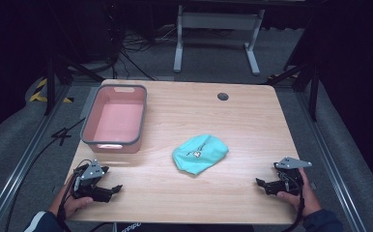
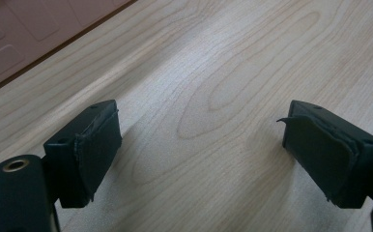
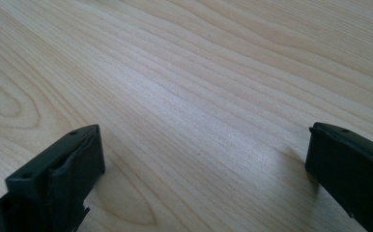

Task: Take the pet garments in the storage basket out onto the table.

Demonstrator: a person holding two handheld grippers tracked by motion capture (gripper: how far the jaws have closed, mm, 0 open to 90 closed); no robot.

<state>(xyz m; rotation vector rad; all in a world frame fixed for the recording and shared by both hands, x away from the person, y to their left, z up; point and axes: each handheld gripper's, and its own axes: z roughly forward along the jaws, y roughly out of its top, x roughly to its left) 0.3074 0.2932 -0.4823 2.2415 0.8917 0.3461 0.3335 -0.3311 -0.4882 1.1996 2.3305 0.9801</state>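
Note:
A crumpled teal cloth (image 1: pixel 200 153) lies near the middle of the wooden table (image 1: pixel 184 111). A pink bin (image 1: pixel 115 118) with a grey rim stands at the back left, and nothing lies in it. My left gripper (image 1: pixel 116 189) rests at the front left corner, held by a hand, pointing right toward the cloth. Its jaws stand wide apart over bare wood (image 2: pixel 201 145). My right gripper (image 1: pixel 261 184) rests at the front right, pointing left, also held by a hand. Its jaws are spread with only wood grain between them (image 3: pixel 204 159).
A round cable hole (image 1: pixel 222 96) sits near the table's far edge. Beyond the table stand a white desk frame (image 1: pixel 217 34) and cables on a grey floor. The pink bin's wall (image 2: pixel 25 34) shows at the upper left of the left gripper view.

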